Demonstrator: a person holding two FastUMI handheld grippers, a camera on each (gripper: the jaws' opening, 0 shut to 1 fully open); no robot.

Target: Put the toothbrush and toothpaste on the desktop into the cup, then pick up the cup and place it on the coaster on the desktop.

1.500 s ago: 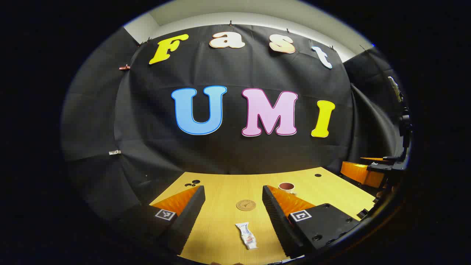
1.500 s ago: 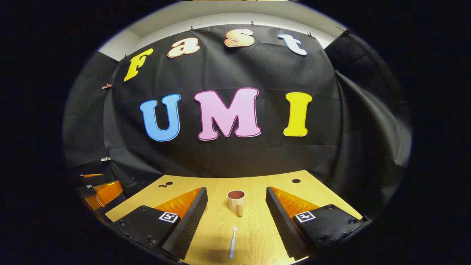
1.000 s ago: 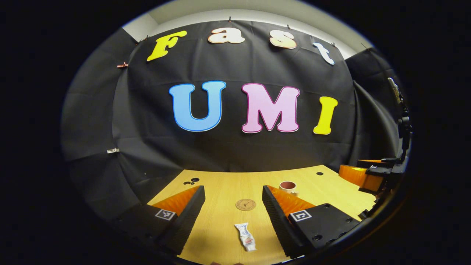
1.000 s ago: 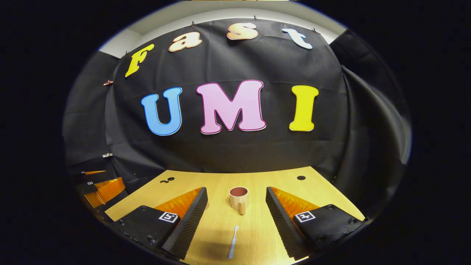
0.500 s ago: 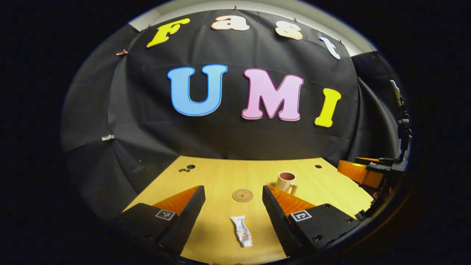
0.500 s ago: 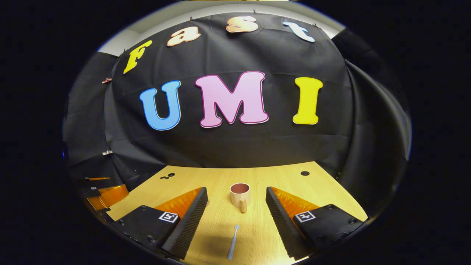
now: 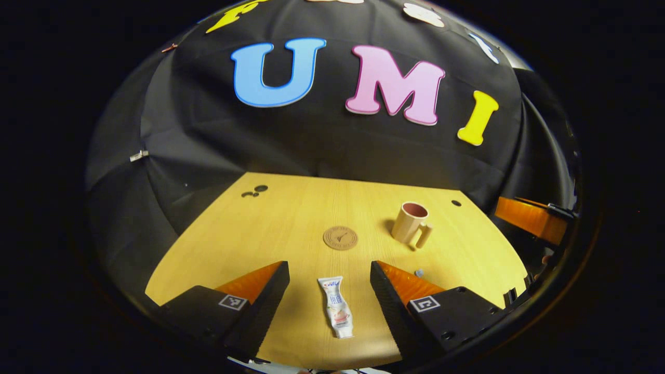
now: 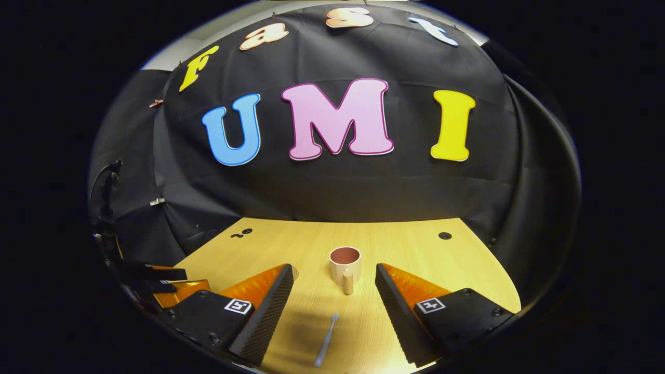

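Note:
A white toothpaste tube (image 7: 335, 306) lies flat on the wooden desktop (image 7: 291, 218), right between the fingers of my open left gripper (image 7: 330, 280), which hovers above it. Farther off sit a round brown coaster (image 7: 340, 238) and a beige cup (image 7: 410, 222) with its handle toward me. In the right gripper view the pale toothbrush (image 8: 326, 340) lies on the desktop (image 8: 415, 249) between the spread fingers of my right gripper (image 8: 335, 283), which holds nothing. Upright beyond it stands the cup (image 8: 345, 267). A sliver of the coaster (image 8: 294, 272) peeks past the left finger.
Small dark holes mark the desktop near its back left (image 7: 254, 190) and back right (image 7: 455, 203). The other gripper shows at the right edge of the left gripper view (image 7: 530, 218) and at the left edge of the right gripper view (image 8: 156, 283). Black cloth walls close the back.
My left gripper has risen and tilted down, so more desktop shows and the toothpaste sits between its fingers. My right gripper has tilted down slightly. Nothing on the desktop has moved.

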